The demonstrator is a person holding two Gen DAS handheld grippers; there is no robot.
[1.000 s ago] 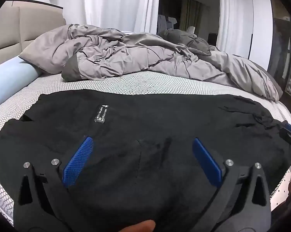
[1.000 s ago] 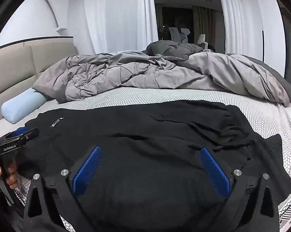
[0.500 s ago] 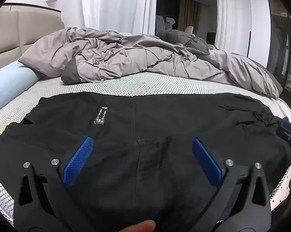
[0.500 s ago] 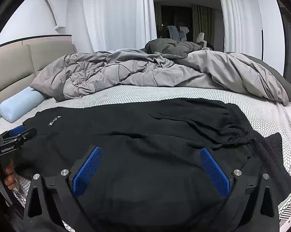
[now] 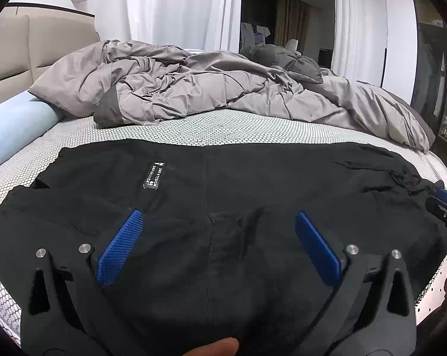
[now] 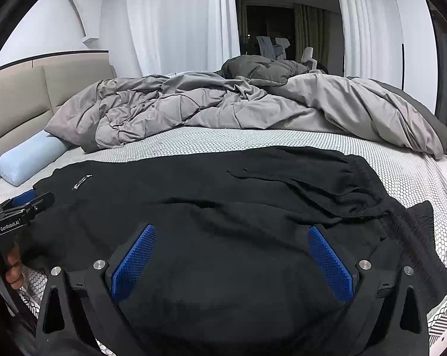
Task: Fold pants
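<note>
Black pants (image 5: 253,195) lie spread across the near half of the bed (image 5: 223,124), on its white honeycomb-patterned cover, running from the 9 o'clock side to the 3 o'clock side. A small white-lettered label (image 5: 153,176) sits on the cloth toward 10 o'clock in the left wrist view. In the right wrist view the gathered waistband (image 6: 357,184) with its drawstring lies toward 2 o'clock, rumpled and partly doubled over.

The left gripper (image 5: 219,228) hangs over the middle of the pants, its blue-padded fingers (image 5: 119,249) spread wide, with only cloth showing between them; whether the tips touch the fabric I cannot tell. The right gripper (image 6: 232,246) is over the waistband end, its fingers (image 6: 330,264) likewise spread wide and holding nothing. Each gripper shows at the edge of the other's view: the right one at 3 o'clock, the left one at 9 o'clock, gripped by a hand (image 6: 6,270).

Beyond the pants, toward 12 o'clock, a crumpled grey duvet (image 5: 208,89) is heaped across the bed. A pale blue bolster pillow (image 5: 12,124) lies at 9 o'clock against the beige padded headboard (image 5: 21,56). White curtains (image 5: 176,9) hang behind.
</note>
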